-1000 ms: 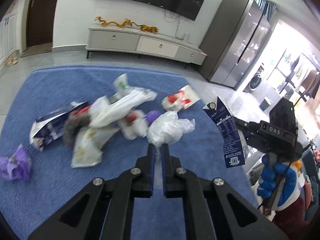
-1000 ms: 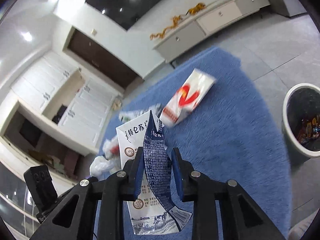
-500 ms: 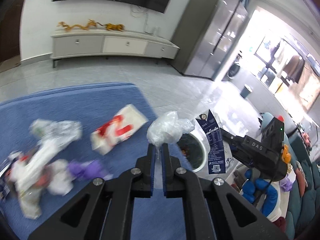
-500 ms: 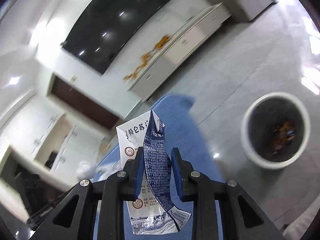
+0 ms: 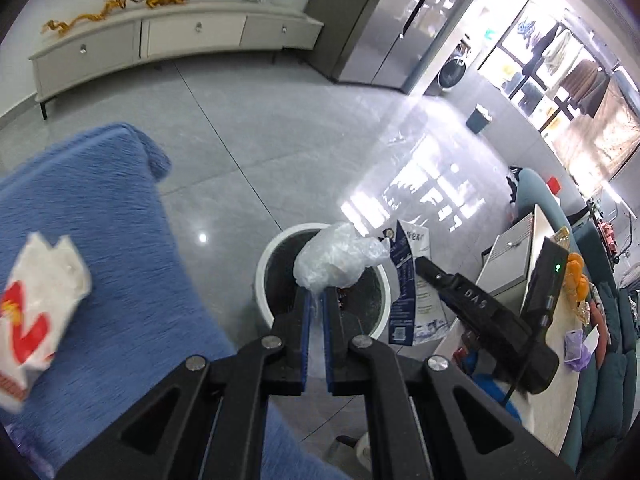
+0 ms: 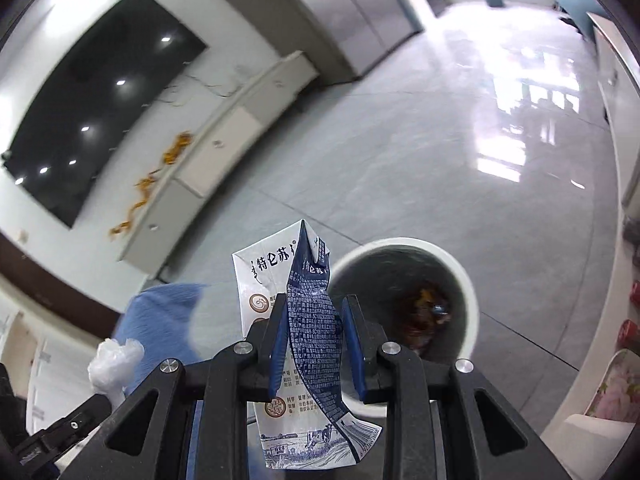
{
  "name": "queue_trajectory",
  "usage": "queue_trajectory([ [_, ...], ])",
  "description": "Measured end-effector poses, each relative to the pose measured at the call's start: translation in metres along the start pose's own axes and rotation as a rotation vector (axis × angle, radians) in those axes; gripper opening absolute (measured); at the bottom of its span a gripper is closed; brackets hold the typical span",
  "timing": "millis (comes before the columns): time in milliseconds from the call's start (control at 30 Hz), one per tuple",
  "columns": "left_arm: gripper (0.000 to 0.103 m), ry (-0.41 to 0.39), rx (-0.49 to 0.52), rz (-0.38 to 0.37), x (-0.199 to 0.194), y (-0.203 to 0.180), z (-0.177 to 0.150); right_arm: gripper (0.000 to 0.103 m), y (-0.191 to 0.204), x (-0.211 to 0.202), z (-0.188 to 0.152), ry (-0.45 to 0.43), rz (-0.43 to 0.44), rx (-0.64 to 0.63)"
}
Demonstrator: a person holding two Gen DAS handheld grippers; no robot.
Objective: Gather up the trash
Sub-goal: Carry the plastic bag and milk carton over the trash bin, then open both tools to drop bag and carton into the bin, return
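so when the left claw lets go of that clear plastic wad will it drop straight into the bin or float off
The plastic wad looks thin, crinkled and airy, so probably very light and may drift. It sits over the bin mouth, so it likely still lands inside. Film might cling briefly to the left claw.

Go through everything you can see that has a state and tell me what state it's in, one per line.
Left gripper: shut on plastic bag.
Right gripper: shut on milk carton, flattened.
Trash bin: open, some trash inside.
Red-and-white wrapper: lying on blue rug.
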State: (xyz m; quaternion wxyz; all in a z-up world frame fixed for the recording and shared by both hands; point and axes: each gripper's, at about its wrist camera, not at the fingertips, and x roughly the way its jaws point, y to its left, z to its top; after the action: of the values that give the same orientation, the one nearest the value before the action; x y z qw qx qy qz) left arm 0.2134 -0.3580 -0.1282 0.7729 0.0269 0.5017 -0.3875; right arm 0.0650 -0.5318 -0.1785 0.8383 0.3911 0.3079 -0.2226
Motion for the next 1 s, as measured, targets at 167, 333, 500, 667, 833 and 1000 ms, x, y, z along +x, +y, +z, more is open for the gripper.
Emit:
queue_trajectory([
  [167,0.006,0.072,-0.019,-0.015,0.051,-0.008,0.012,0.025,-0.025,0.034,0.003,0.037,-0.07,0.035],
  [333,0.009,0.118,-0.049,-0.05,0.084,-0.009,0.021,0.028,-0.038,0.058,0.003,0.08,-0.092,0.036],
  [500,0.041,0.122,-0.063,-0.063,0.096,-0.011,0.027,0.042,-0.036,0.069,0.004,0.087,-0.137,-0.009],
  [667,0.042,0.079,-0.05,-0.06,0.07,-0.007,0.025,0.046,-0.029,0.056,0.006,0.054,-0.143,-0.014],
  [833,0.042,-0.037,0.0,-0.011,0.011,-0.014,0.024,0.046,-0.004,0.028,0.011,-0.003,-0.104,-0.045],
  [1000,0.042,-0.168,0.004,0.067,-0.063,-0.005,0.016,0.046,0.043,-0.018,0.01,-0.078,-0.016,-0.128],
])
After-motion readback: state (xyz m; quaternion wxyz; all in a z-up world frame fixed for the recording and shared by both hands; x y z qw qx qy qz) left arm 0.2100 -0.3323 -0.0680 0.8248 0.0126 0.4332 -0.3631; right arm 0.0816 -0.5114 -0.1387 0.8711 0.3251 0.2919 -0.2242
